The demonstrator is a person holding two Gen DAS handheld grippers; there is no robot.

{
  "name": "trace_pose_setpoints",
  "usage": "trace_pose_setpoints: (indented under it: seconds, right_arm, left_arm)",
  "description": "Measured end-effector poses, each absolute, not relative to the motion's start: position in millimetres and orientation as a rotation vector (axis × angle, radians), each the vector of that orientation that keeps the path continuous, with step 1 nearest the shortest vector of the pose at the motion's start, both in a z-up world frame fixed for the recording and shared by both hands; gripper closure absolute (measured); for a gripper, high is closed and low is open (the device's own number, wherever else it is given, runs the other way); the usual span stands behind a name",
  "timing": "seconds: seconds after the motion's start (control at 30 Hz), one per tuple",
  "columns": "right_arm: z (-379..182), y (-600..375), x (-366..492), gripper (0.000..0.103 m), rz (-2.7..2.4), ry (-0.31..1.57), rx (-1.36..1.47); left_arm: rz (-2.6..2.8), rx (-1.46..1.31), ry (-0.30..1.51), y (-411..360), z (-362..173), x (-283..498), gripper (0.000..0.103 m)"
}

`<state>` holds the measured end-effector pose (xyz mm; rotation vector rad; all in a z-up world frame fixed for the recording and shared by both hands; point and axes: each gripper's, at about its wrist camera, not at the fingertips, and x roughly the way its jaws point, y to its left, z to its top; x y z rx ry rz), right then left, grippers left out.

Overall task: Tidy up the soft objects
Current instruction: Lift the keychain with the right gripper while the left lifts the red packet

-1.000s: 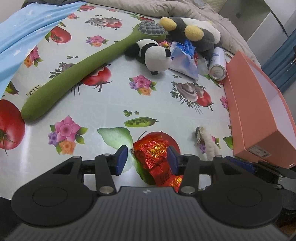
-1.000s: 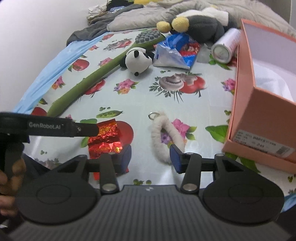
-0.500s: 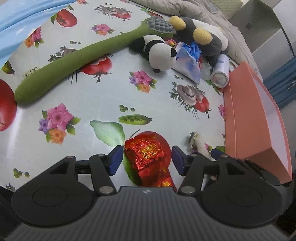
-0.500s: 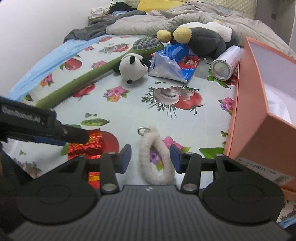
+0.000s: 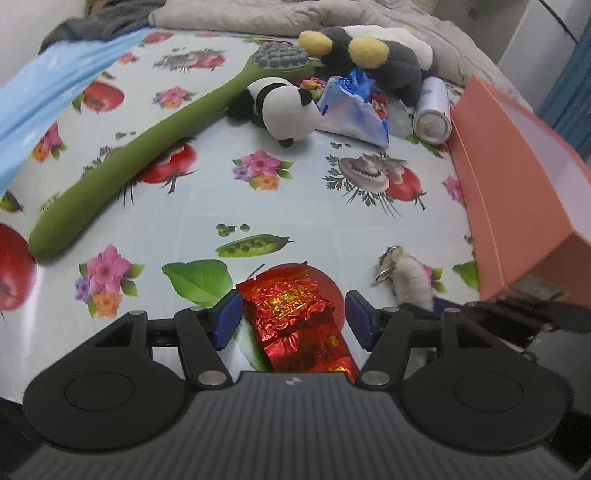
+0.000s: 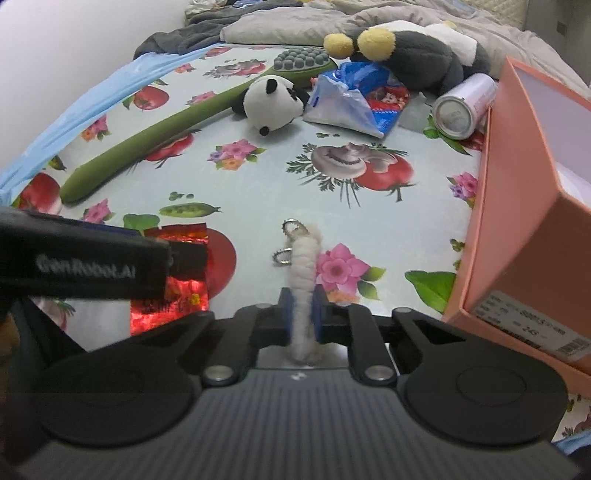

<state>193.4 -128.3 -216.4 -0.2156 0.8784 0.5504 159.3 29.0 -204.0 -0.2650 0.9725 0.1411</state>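
Note:
A white fuzzy keychain loop [image 6: 302, 258] with metal rings lies on the printed tablecloth; my right gripper [image 6: 302, 317] is closing, its blue pads pressed on the loop's near end. The loop [image 5: 412, 280] also shows at the right in the left wrist view. My left gripper [image 5: 293, 314] is opening, its jaws apart on either side of red foil packets [image 5: 299, 314] without pressing them. Farther back lie a panda plush [image 6: 271, 103], a long green plush brush [image 6: 173, 125] and a grey-and-yellow plush [image 6: 406, 51].
An open salmon box [image 6: 524, 206] stands at the right. A blue-and-white plastic packet [image 6: 351, 99] and a white can [image 6: 463, 107] lie near the plush toys. Grey bedding [image 6: 295, 26] and a blue cloth [image 6: 92, 107] border the tablecloth [image 6: 258, 177].
My right gripper has shut on the fuzzy loop, squeezing it flat. My left gripper's jaws have widened around the red foil packets and the view has shifted slightly.

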Motion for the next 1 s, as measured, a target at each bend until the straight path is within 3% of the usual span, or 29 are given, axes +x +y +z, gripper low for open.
trace_pose_setpoints:
  seconds: [0.6,1.0]
  right_arm:
    - [-211,-160,189,0.09,0.501,0.902,-0.135]
    - [-153,-159,178,0.091,0.492,0.764,-0.115]
  left_arm:
    - [0.071,-0.156,0.984,14,-217,171,0.042]
    - [0.017,-0.212,0.886,22,-150,165,0.042]
